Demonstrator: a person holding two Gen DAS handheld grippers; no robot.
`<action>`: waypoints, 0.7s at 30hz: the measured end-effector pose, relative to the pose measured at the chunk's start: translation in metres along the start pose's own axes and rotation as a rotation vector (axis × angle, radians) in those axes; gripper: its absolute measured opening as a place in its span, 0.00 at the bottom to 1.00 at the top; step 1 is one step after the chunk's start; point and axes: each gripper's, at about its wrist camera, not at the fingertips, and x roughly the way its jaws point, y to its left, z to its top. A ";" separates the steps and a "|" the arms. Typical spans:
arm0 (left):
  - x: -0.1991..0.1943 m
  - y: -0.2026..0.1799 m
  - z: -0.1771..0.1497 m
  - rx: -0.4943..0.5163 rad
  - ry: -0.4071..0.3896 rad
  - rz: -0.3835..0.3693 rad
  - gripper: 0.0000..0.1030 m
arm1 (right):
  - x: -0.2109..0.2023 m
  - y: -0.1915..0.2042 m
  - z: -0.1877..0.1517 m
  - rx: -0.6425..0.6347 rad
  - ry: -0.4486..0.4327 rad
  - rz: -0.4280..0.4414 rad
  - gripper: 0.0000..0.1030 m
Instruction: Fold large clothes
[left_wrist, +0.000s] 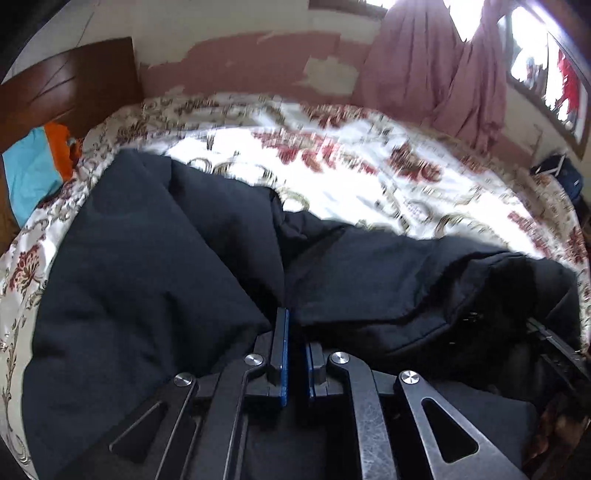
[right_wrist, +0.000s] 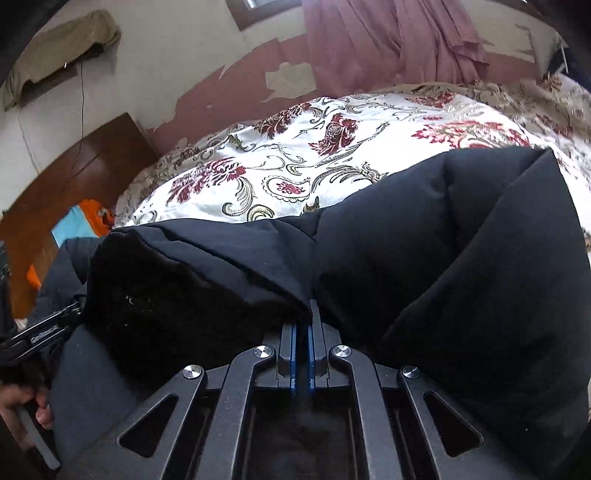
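Note:
A large dark navy padded jacket (left_wrist: 147, 266) lies bunched on the floral bedspread (left_wrist: 332, 173). My left gripper (left_wrist: 293, 325) is shut on a fold of the jacket, with cloth hiding the right fingertip. In the right wrist view my right gripper (right_wrist: 303, 314) is shut on another fold of the same jacket (right_wrist: 461, 258), which drapes over the fingertips. The left gripper (right_wrist: 40, 328) shows at the left edge of the right wrist view, with the person's hand (right_wrist: 22, 406) below it.
A wooden headboard (left_wrist: 70, 92) stands at the left with blue and orange cloth (left_wrist: 37, 166) beside it. Pink curtains (left_wrist: 436, 74) hang on the peeling wall behind the bed. A dark bag (left_wrist: 561, 173) lies at the far right.

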 end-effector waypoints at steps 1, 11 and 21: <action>-0.011 0.000 -0.001 -0.003 -0.031 -0.016 0.10 | -0.002 -0.002 0.000 0.008 -0.004 0.009 0.04; -0.074 -0.044 0.018 0.071 -0.309 -0.051 0.11 | -0.017 0.004 -0.004 -0.027 -0.017 0.026 0.04; 0.020 -0.080 0.022 0.146 0.039 -0.028 0.11 | -0.077 -0.012 0.014 -0.011 -0.128 0.123 0.15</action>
